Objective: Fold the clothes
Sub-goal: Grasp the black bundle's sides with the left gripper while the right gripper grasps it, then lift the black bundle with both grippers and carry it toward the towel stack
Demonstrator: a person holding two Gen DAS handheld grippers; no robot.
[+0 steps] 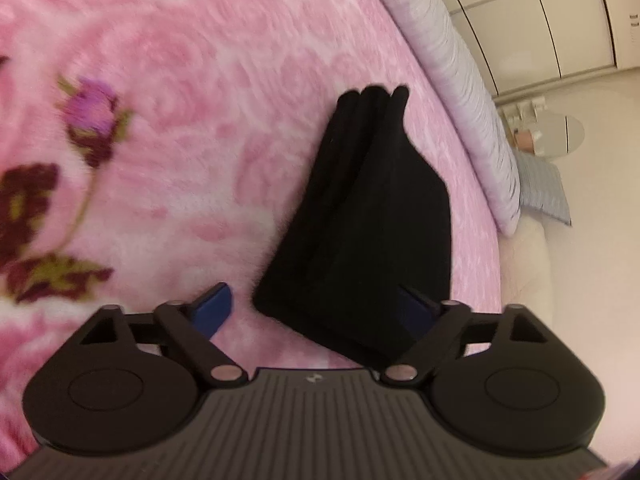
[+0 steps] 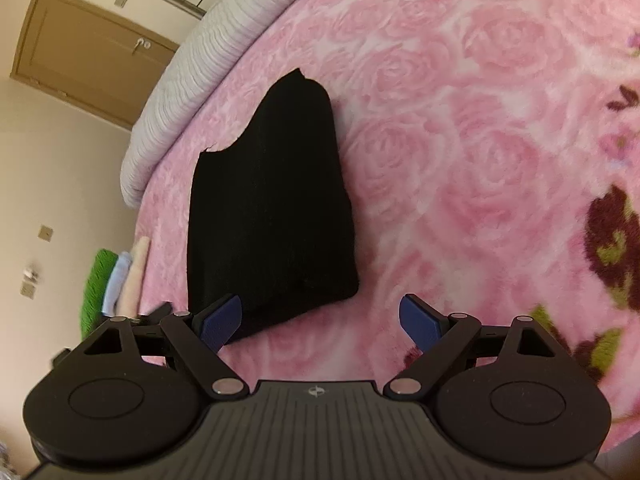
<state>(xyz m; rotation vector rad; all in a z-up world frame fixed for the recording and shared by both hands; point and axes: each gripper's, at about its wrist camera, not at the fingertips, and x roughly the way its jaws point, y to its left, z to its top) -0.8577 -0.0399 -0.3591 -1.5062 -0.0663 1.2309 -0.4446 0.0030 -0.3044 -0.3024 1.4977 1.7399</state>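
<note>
No legible text or numbers anywhere — only a small unreadable emblem on each hand-held gripper body

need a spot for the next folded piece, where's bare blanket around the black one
Free: the wide pink blanket stretching from the black garment to the dark flower print. Tight: the narrow strip between the garment and the grey pillow, and the bed edge by the folded stack.

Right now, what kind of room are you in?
Most likely a bedroom. A black garment lies folded on a fluffy pink rose blanket beside a long grey bolster, with a wooden door and pale cupboards behind.
</note>
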